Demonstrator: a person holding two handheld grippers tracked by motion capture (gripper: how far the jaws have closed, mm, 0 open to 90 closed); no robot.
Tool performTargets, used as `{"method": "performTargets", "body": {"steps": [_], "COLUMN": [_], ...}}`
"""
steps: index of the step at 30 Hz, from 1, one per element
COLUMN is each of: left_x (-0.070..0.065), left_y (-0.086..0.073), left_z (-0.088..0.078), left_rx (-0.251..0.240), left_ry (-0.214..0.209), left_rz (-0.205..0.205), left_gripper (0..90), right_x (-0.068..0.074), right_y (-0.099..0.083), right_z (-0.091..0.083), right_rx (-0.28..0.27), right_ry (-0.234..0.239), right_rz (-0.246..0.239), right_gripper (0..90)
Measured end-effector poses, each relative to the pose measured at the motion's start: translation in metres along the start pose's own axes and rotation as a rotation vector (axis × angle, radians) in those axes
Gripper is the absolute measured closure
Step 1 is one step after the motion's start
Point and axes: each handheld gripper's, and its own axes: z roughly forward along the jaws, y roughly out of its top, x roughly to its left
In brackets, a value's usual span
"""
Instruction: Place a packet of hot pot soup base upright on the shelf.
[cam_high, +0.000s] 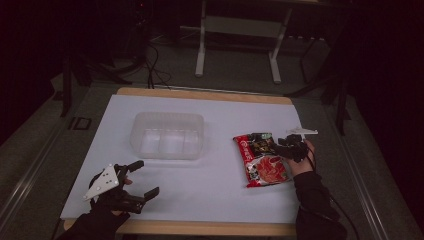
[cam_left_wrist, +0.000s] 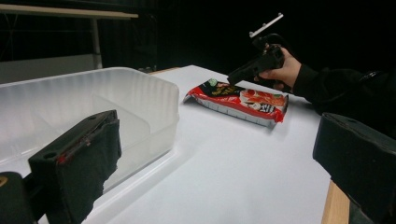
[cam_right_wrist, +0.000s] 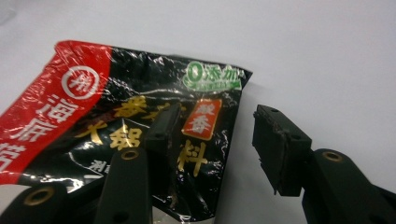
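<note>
Black jaws of the right gripper (cam_right_wrist: 219, 149) straddle the near corner of the noodle packet (cam_right_wrist: 121, 126), one jaw over its printed face and the other just off its edge above the white mat (cam_high: 210, 185); they stand half apart, and I cannot tell whether either pad presses the film yet. That packet (cam_high: 261, 159) lies flat on the right side of the mat, well apart from the clear plastic container (cam_high: 167, 135) at the middle. To grip well, the jaws should likely slide further onto the sealed edge so both pads meet the film, then close firmly, since glossy wrapping may slip. Meanwhile the left gripper (cam_high: 140, 177) rests near the front edge, jaws wide apart and empty.
</note>
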Motion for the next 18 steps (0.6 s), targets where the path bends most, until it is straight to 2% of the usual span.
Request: {"method": "performTargets", "body": {"steps": [8,13,15,16,18], "left_x": [0.0,0.0,0.0,0.0,-0.001], "left_y": [-0.001,-0.002,-0.002,-0.002,-0.002], "left_z": [0.001,0.002,0.002,0.003,0.003], "left_rx": [0.008,0.012,0.012,0.013,0.015], "left_ry": [-0.005,-0.006,-0.009,-0.01,-0.012], "left_rz": [0.0,0.0,-0.001,-0.001,-0.001], "left_gripper": [1.2,1.3,1.2,1.2,1.3], "right_x": [-0.002,-0.008,-0.006,-0.003,-0.002], "right_y": [-0.003,-0.005,-0.004,-0.004,-0.004], "right_z": [0.012,0.018,0.019,0.019,0.02], "right_rx": [0.065,0.097,0.102,0.106,0.11], "right_ry": [0.008,0.054,0.066,0.053,0.072], "right_rz": [0.038,0.112,0.102,0.088,0.101], "right_gripper": [54.9,57.5,65.5,67.6,73.8]}}
